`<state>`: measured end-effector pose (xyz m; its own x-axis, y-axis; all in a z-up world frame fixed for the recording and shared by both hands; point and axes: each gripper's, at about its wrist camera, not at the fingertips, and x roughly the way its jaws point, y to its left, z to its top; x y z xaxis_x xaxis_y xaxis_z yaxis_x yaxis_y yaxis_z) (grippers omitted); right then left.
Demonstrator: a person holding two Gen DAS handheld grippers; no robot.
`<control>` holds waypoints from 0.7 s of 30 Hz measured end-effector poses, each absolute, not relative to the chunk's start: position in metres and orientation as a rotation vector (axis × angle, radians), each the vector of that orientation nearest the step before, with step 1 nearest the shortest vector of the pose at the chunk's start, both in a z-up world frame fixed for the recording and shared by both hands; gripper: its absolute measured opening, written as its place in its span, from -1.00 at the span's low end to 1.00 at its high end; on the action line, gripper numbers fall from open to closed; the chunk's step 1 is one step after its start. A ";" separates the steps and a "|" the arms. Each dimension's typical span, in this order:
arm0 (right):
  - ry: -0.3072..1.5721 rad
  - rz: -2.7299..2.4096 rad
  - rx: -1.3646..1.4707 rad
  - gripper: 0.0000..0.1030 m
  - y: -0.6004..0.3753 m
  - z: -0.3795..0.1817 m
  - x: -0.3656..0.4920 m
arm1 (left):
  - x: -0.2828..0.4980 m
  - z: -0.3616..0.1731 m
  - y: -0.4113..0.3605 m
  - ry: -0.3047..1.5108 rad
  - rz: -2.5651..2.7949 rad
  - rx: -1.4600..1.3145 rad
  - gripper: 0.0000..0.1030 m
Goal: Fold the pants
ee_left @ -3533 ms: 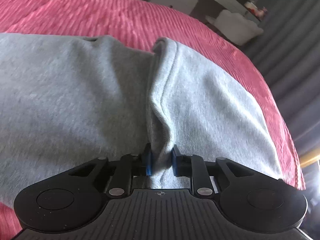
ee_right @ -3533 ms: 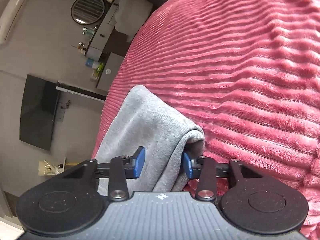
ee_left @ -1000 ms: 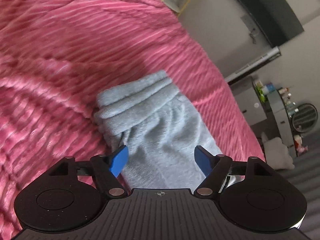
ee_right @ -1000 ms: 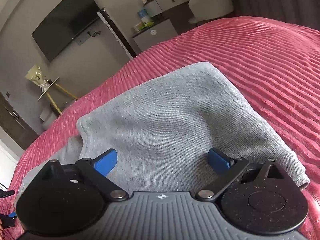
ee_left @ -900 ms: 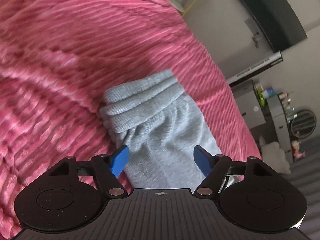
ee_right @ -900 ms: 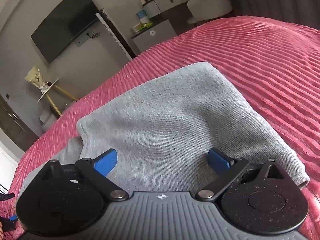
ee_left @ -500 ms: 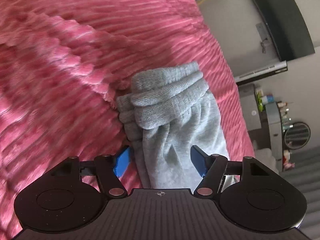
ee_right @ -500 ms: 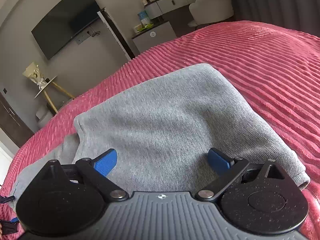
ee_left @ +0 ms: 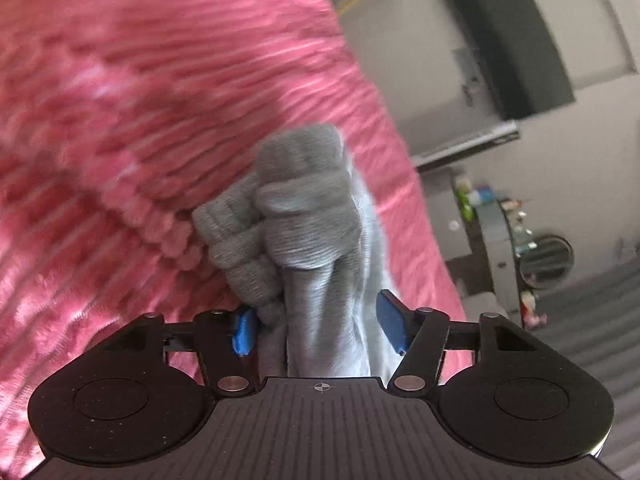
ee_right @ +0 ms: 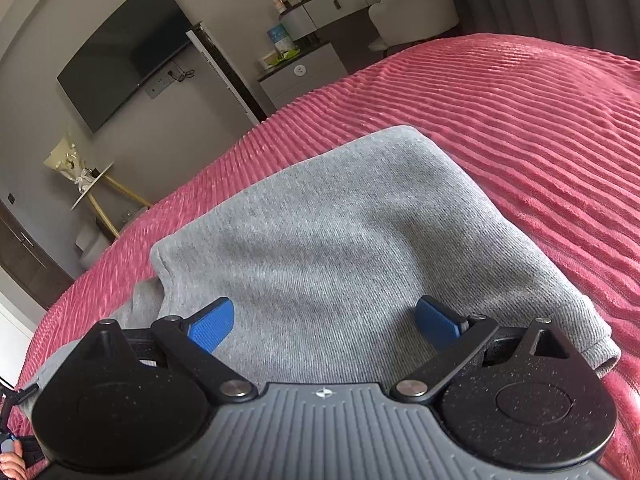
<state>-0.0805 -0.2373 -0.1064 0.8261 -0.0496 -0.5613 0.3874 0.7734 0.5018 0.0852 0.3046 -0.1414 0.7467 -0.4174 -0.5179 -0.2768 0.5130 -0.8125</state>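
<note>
Grey sweatpants [ee_right: 340,220] lie folded on a pink ribbed bedspread [ee_right: 540,120]. My right gripper [ee_right: 324,322] hovers open over the folded fabric, its blue pads wide apart and pinching nothing. In the left wrist view the ribbed cuff end of the pants [ee_left: 240,248] is bunched into a thick stack on the bedspread [ee_left: 120,100]. My left gripper [ee_left: 318,328] straddles this end and its jaws are closing. The grey fabric [ee_left: 320,312] fills the gap between them. The left pad sits against the cuffs, and the right pad is just at the cloth's edge.
A dark TV [ee_right: 124,52] hangs on the wall beyond the bed. Also beyond it stand a grey dresser [ee_right: 304,72], a white chair [ee_right: 416,12] and a gold-legged side table [ee_right: 92,188]. A person's hand [ee_right: 10,462] shows at the lower left corner.
My left gripper has dropped closer to the cuff end, rolled a little, and its jaws have narrowed around the grey fabric. The right gripper has stayed still and open.
</note>
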 end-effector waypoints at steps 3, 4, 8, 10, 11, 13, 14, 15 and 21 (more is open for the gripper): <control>0.562 -0.259 0.629 0.89 -0.234 -0.106 -0.079 | 0.094 -0.147 0.298 0.811 -0.073 -0.992 0.18; 0.565 -0.259 0.622 0.89 -0.233 -0.106 -0.078 | 0.096 -0.145 0.297 0.800 -0.082 -0.984 0.16; 0.563 -0.251 0.622 0.89 -0.235 -0.107 -0.080 | 0.102 -0.147 0.294 0.816 -0.069 -0.991 -0.31; 0.556 -0.249 0.640 0.89 -0.237 -0.106 -0.081 | 0.101 -0.147 0.293 0.815 -0.068 -0.984 -0.45; 0.553 -0.246 0.653 0.89 -0.238 -0.106 -0.082 | 0.099 -0.143 0.292 0.798 -0.082 -0.972 -0.51; 0.552 -0.244 0.684 0.85 -0.242 -0.103 -0.084 | 0.097 -0.131 0.287 0.782 -0.079 -0.926 -0.54; 0.548 -0.243 0.708 0.84 -0.244 -0.102 -0.085 | 0.094 -0.126 0.285 0.768 -0.079 -0.906 -0.55; 0.544 -0.239 0.744 0.83 -0.249 -0.101 -0.086 | 0.093 -0.119 0.282 0.754 -0.077 -0.885 -0.55; 0.523 -0.222 0.858 0.82 -0.271 -0.095 -0.096 | 0.073 -0.056 0.244 0.621 -0.111 -0.734 -0.56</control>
<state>-0.0957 -0.2710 -0.0949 0.8522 0.0205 -0.5227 0.3902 0.6406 0.6613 0.0730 0.2444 -0.0561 0.8161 -0.3051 -0.4908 -0.1160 0.7456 -0.6562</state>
